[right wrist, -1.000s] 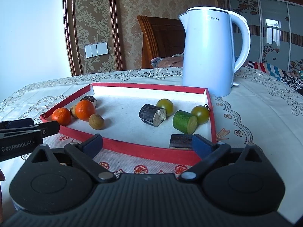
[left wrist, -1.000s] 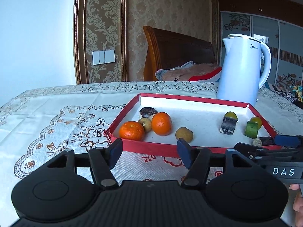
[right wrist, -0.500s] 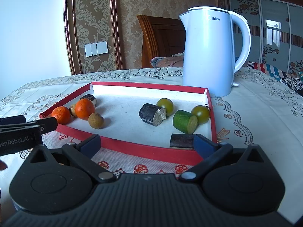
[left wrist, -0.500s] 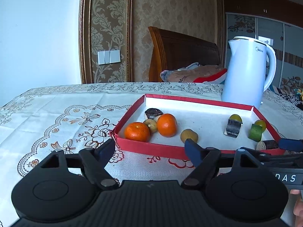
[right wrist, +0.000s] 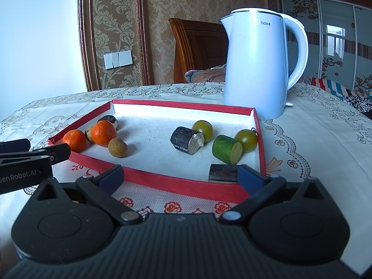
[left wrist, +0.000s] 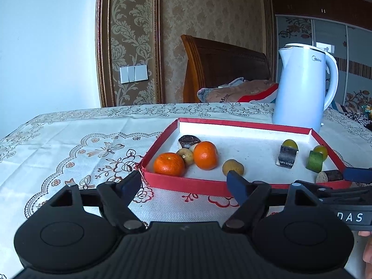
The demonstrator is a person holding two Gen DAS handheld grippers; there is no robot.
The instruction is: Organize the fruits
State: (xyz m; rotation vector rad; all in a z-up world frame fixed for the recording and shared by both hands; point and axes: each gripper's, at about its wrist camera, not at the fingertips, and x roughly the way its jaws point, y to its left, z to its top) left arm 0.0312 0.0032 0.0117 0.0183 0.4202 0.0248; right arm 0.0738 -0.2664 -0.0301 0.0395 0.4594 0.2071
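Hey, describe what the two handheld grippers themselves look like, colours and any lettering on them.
Both are black plastic. The left gripper and right gripper each have a ribbed body, two round discs, silver pivot pins and dark blue fingers. White lettering shows on their sides: "DAS" on the right one, "enRobot.AI" on the left. No cables visible.

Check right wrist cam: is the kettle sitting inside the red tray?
No. The white kettle stands on the tablecloth behind the red tray, outside its far rim.

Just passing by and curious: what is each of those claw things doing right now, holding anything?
Left gripper: jaws open, holding nothing.
Right gripper: jaws open, holding nothing.
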